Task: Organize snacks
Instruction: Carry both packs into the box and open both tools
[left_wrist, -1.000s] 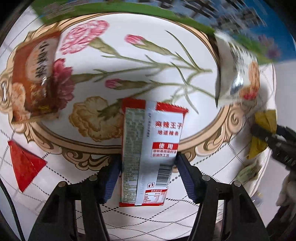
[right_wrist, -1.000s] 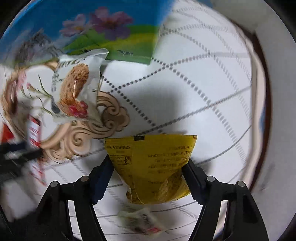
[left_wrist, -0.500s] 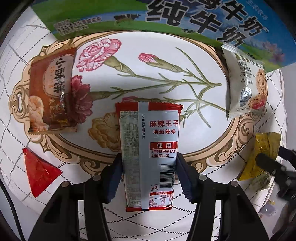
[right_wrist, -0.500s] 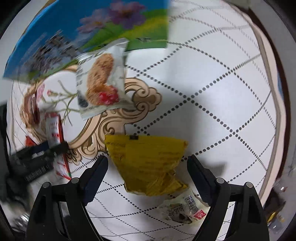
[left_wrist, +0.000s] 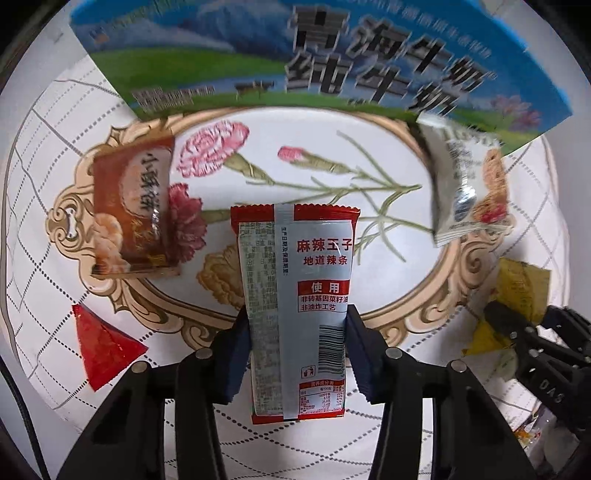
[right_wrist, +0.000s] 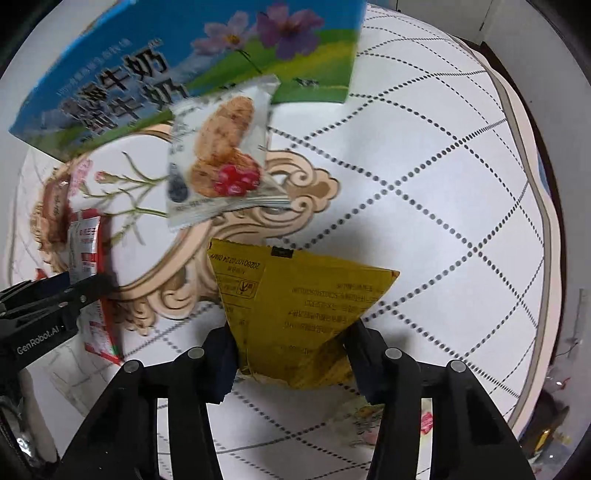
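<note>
My left gripper (left_wrist: 295, 350) is shut on a red and silver spicy-strip packet (left_wrist: 295, 295) and holds it over the flowered table. My right gripper (right_wrist: 291, 354) is shut on a yellow snack packet (right_wrist: 295, 306); it also shows in the left wrist view (left_wrist: 521, 288). A white cookie packet (right_wrist: 221, 155) lies against the blue and green milk carton box (right_wrist: 184, 62). A brown snack packet (left_wrist: 133, 210) lies at the left, and a red triangular packet (left_wrist: 103, 339) lies below it.
The milk box (left_wrist: 295, 55) spans the far side of the table. A small crumpled wrapper (right_wrist: 362, 421) lies under my right gripper. The table's raised edge (right_wrist: 546, 221) runs along the right.
Both grippers have moved closer to the milk box with their packets. My right gripper, wider open half a second ago, has shut on the yellow packet again.
</note>
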